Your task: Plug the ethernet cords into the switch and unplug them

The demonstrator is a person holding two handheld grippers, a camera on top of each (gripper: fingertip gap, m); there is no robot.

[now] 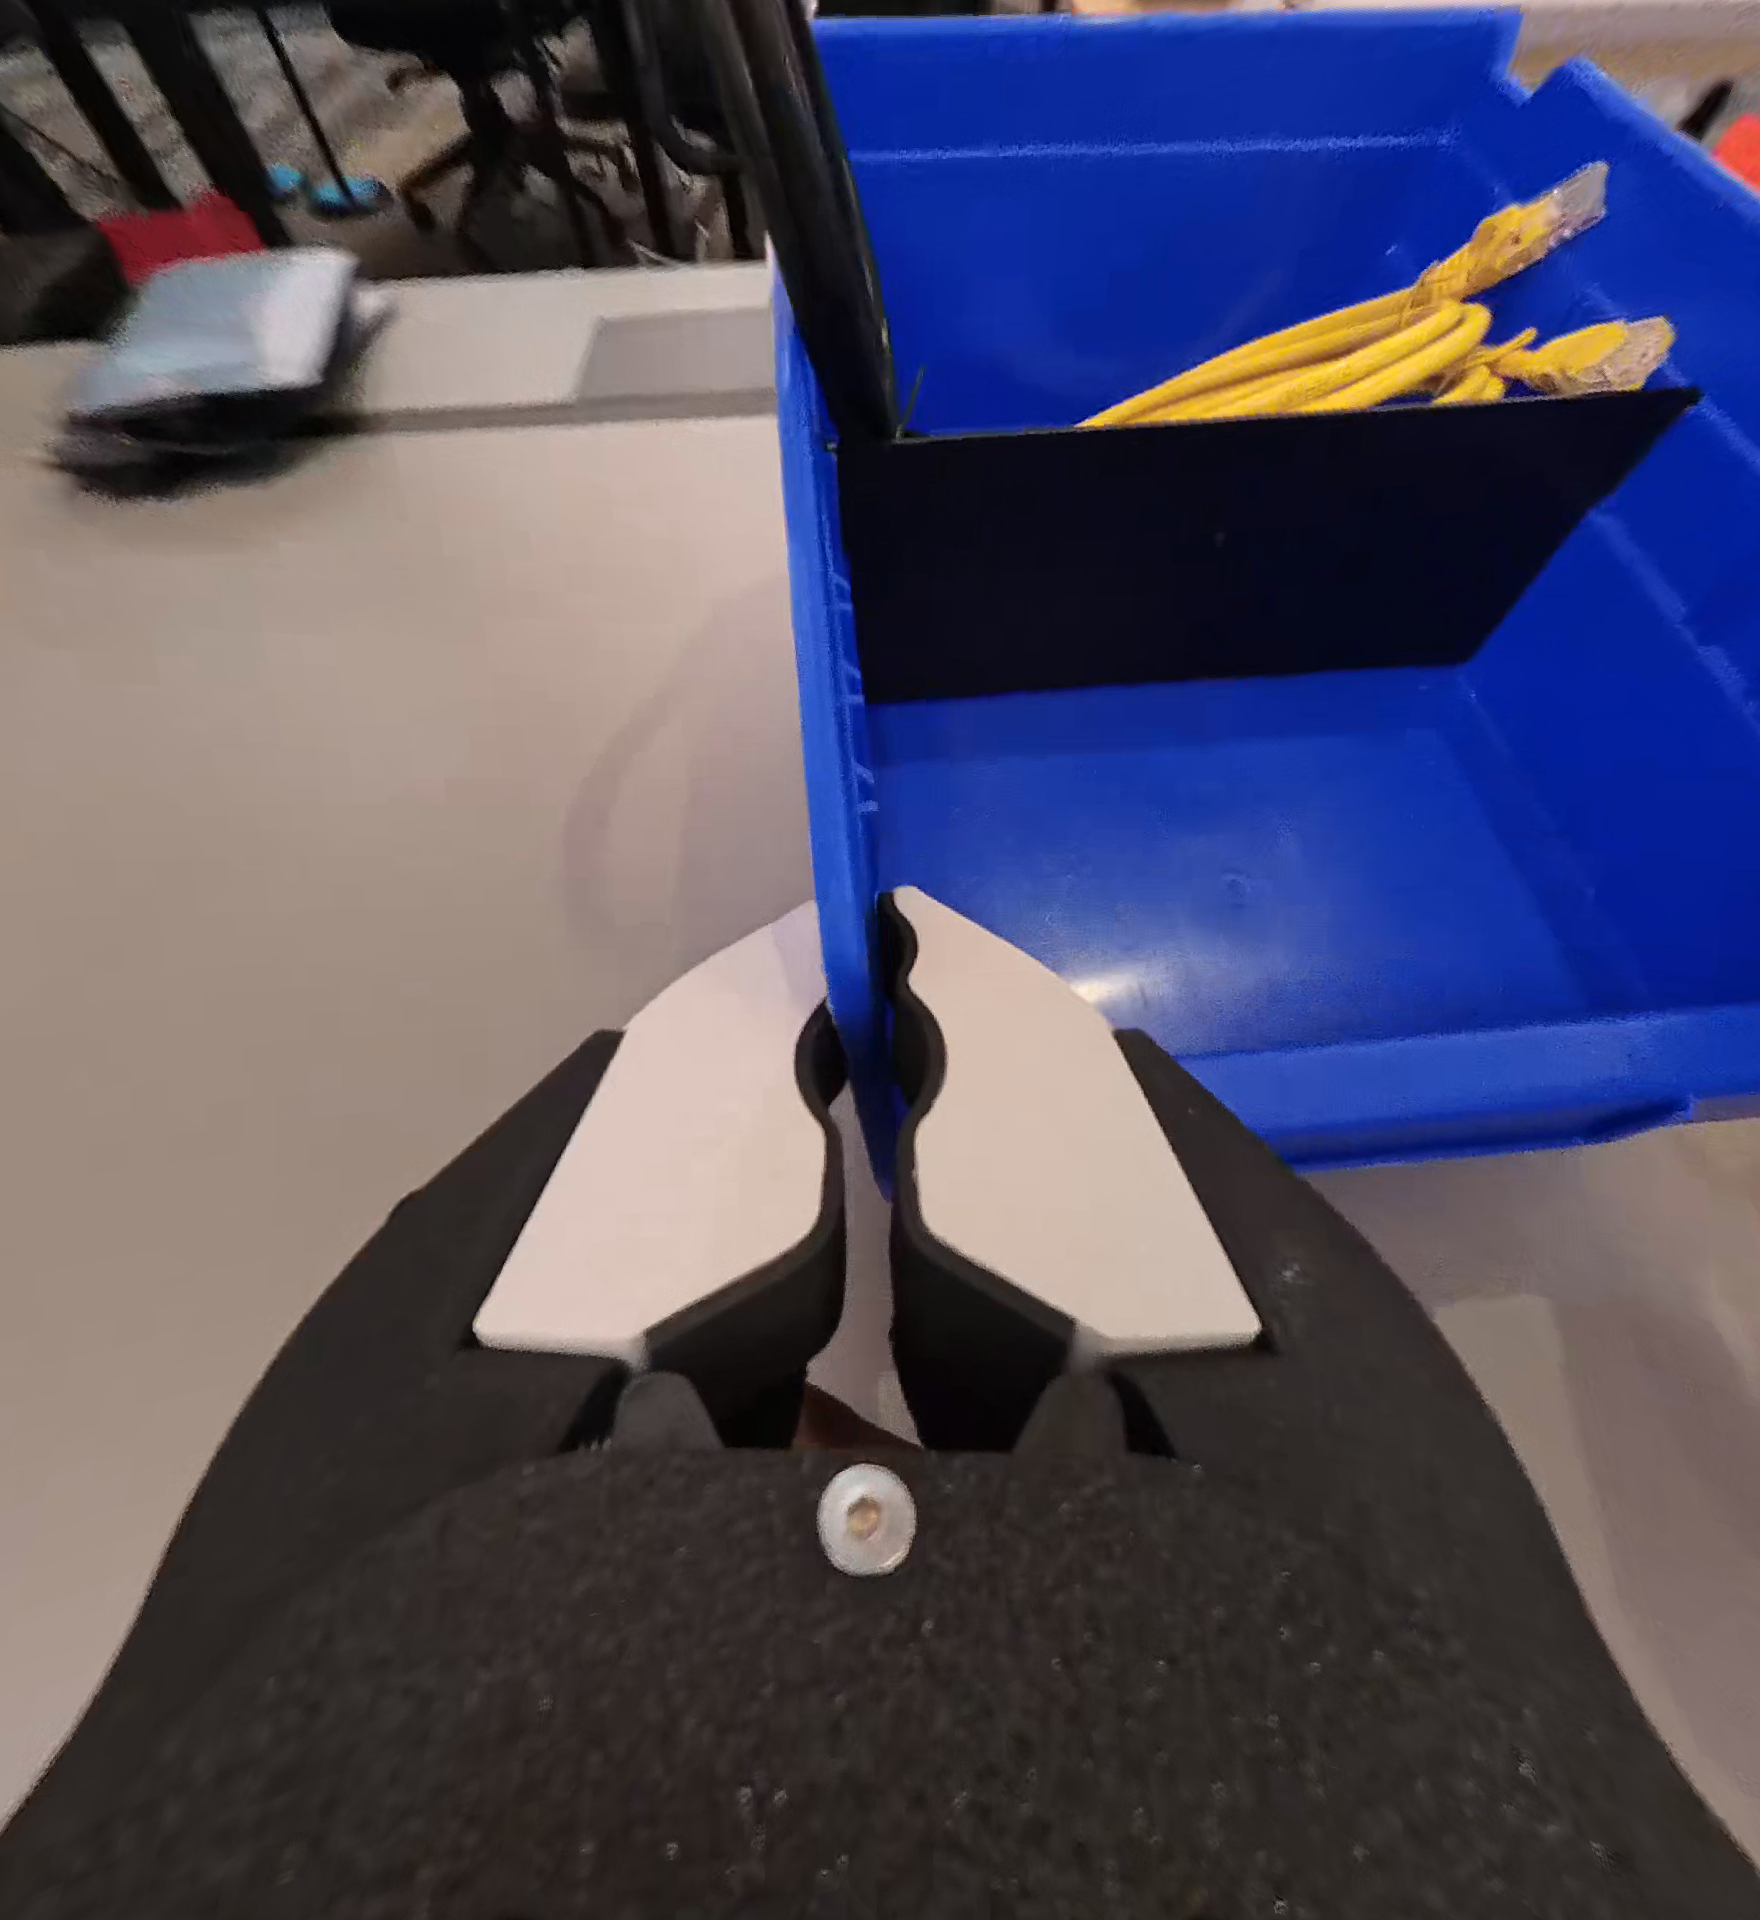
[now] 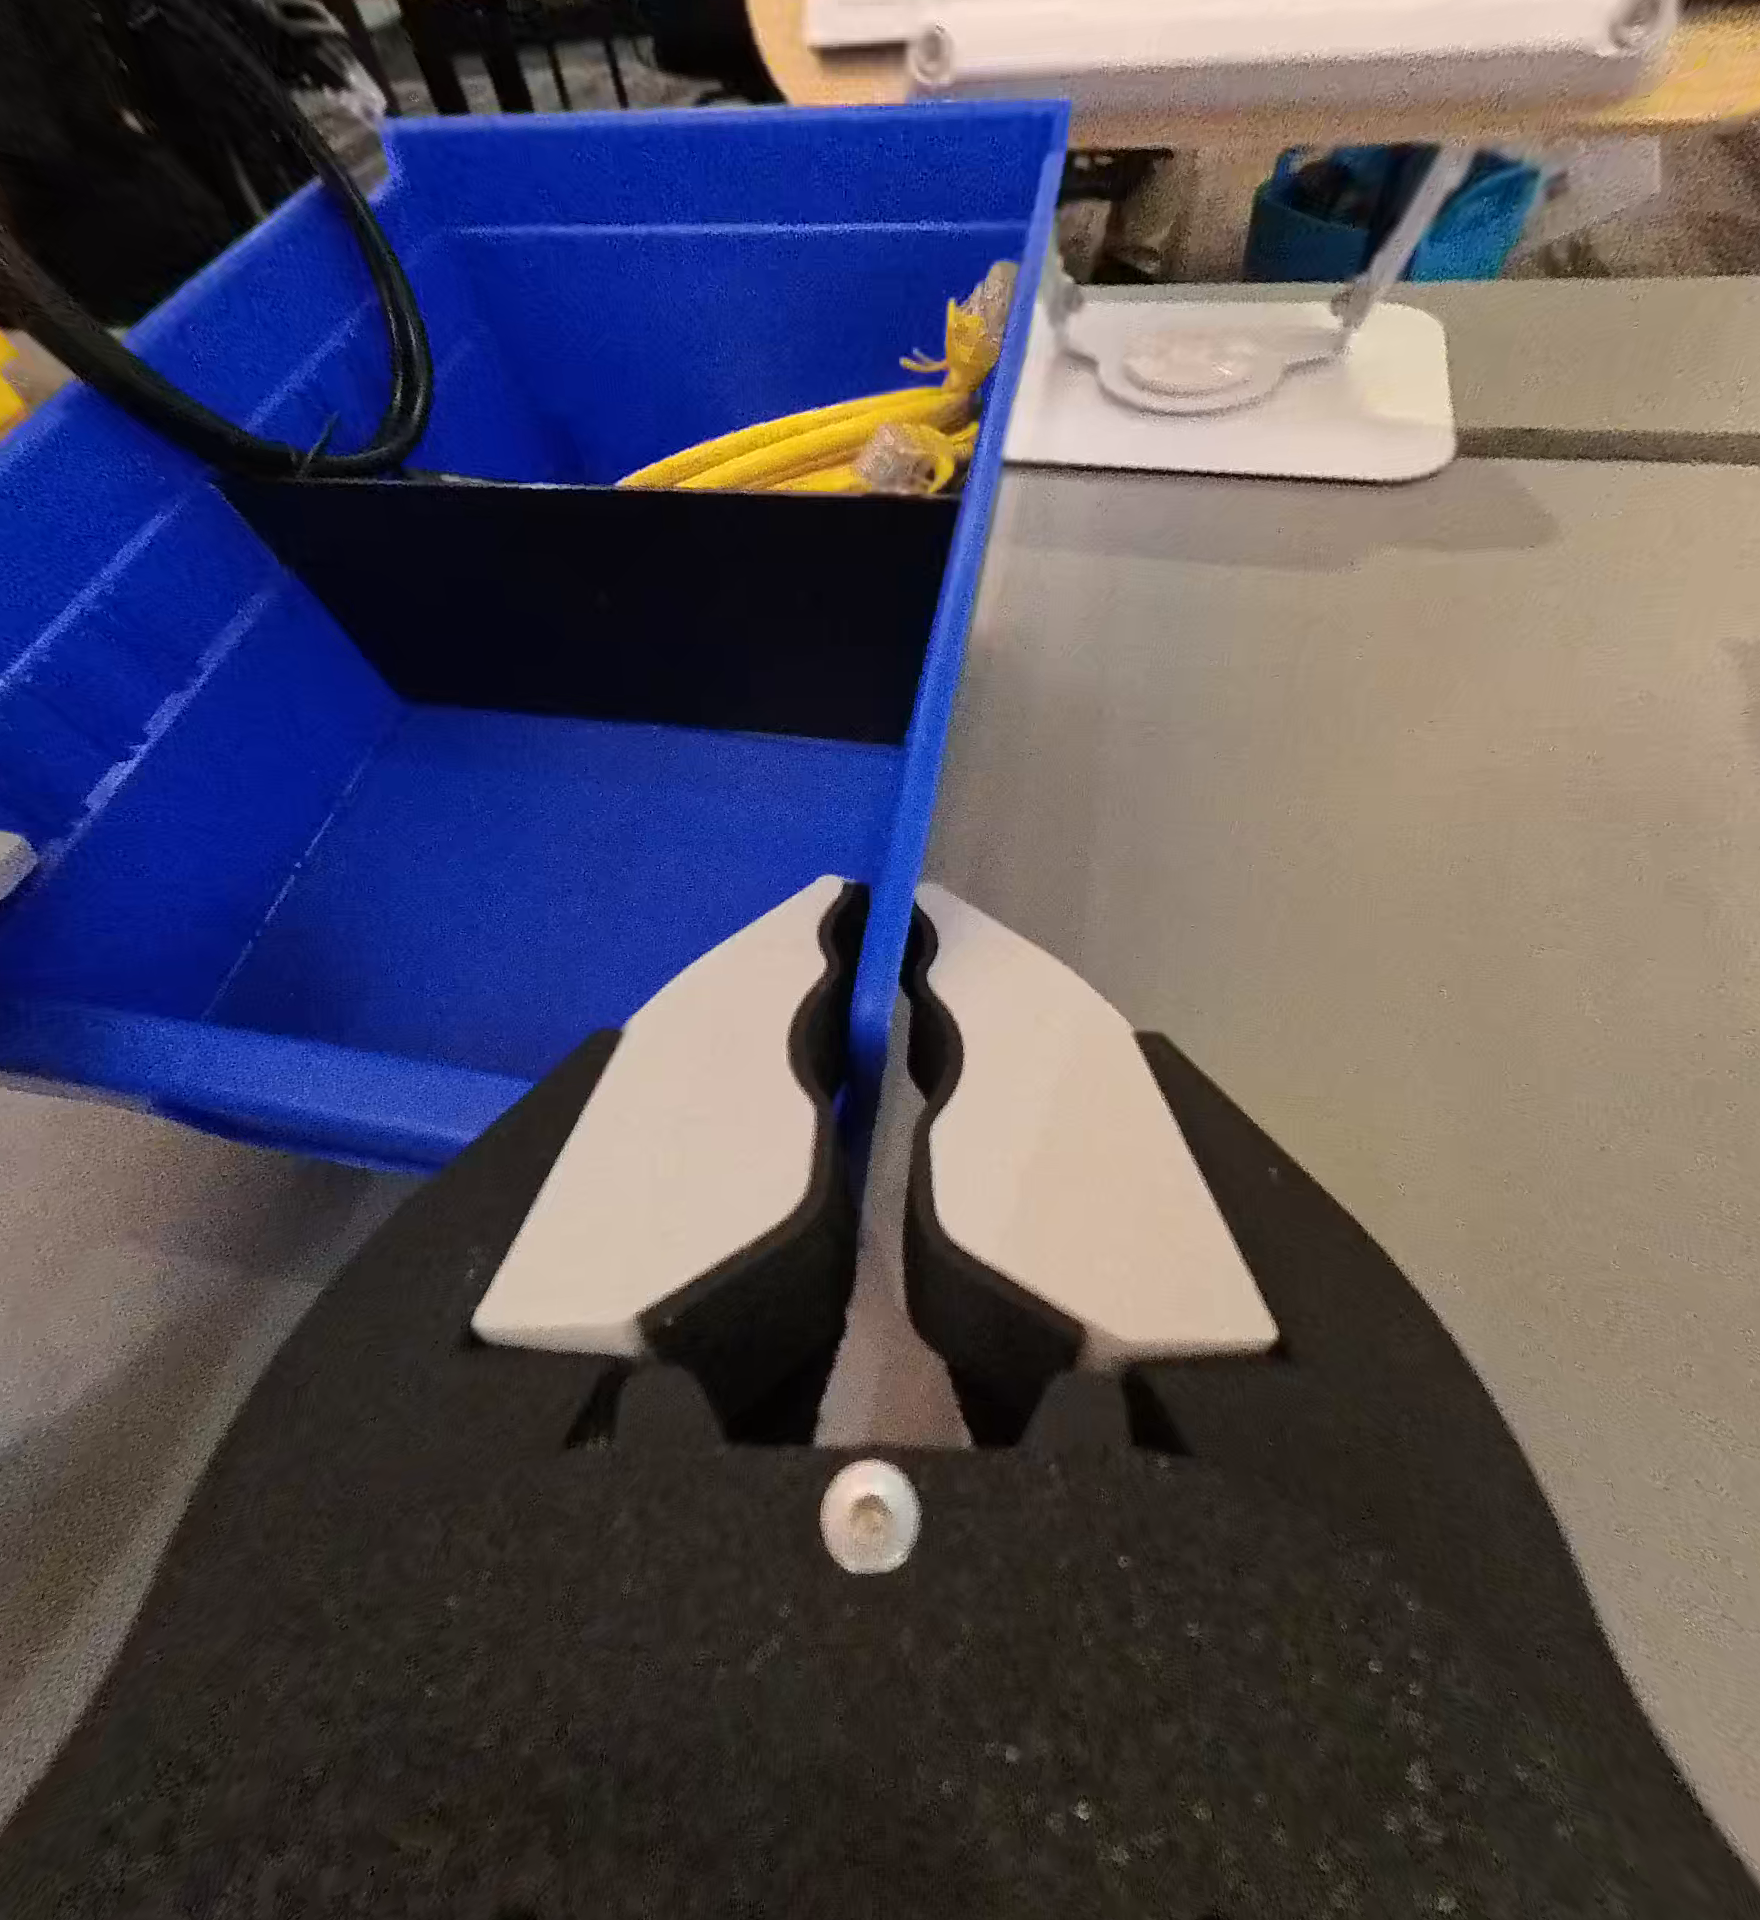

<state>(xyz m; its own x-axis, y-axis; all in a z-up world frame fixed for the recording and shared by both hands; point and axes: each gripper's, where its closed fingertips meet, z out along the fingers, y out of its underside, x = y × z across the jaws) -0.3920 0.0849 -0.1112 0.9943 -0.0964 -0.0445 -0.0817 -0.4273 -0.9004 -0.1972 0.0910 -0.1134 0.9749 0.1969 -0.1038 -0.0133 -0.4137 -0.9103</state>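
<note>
Bin [image 1: 1271, 883] first: my left gripper [image 1: 860, 997] and right gripper [image 2: 881, 997] each clamp a side wall. Next I'd reposition it, then reach the yellow cords [image 1: 1375, 364].

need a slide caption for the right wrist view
Right gripper clamped on the blue bin side wall; yellow ethernet cords lie behind the black divider.

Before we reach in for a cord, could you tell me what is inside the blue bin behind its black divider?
Behind the black divider in the blue bin, a bundle of yellow ethernet cords and black cables show. The divider hides the compartment's floor.
</note>
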